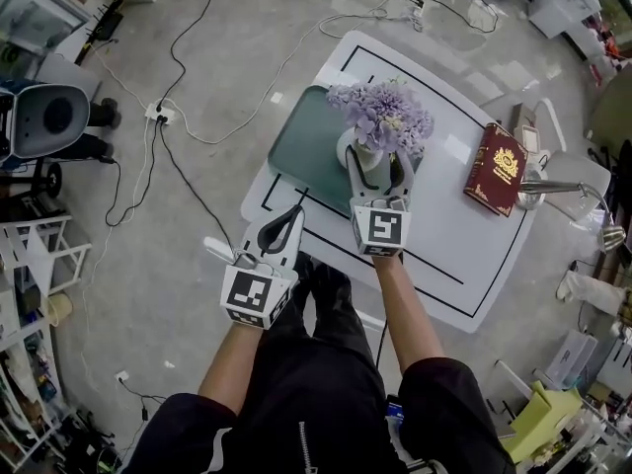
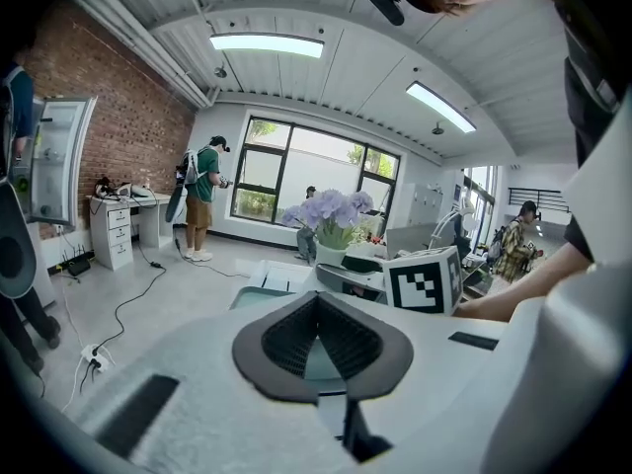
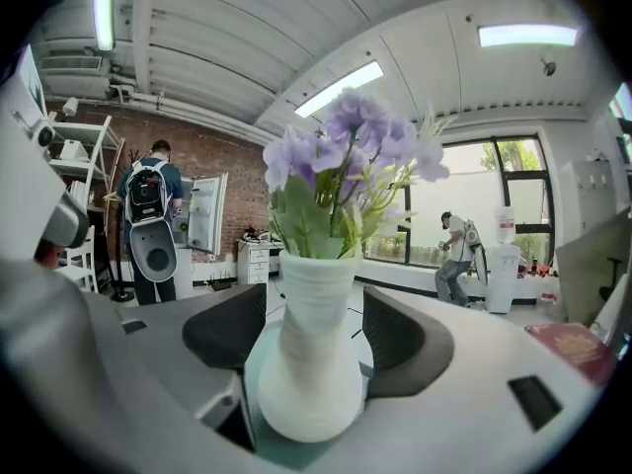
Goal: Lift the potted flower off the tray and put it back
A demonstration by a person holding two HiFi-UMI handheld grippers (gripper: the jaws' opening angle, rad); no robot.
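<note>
The potted flower, purple blooms (image 1: 380, 117) in a white ribbed vase (image 1: 367, 156), stands upright on the green tray (image 1: 301, 141) on the white table (image 1: 474, 265). My right gripper (image 1: 378, 166) reaches in from the near side with a jaw on each side of the vase. In the right gripper view the vase (image 3: 308, 363) fills the space between the dark pads (image 3: 227, 326), and narrow gaps show at its neck; the right gripper (image 3: 314, 304) is open. My left gripper (image 1: 286, 220) hangs shut and empty off the table's near-left edge, its pads meeting in the left gripper view (image 2: 318, 299).
A dark red book (image 1: 497, 169) lies on the table right of the tray, with a metal desk lamp (image 1: 568, 191) beyond it. Cables and a power strip (image 1: 158, 114) cross the floor at left. People stand far off in the room.
</note>
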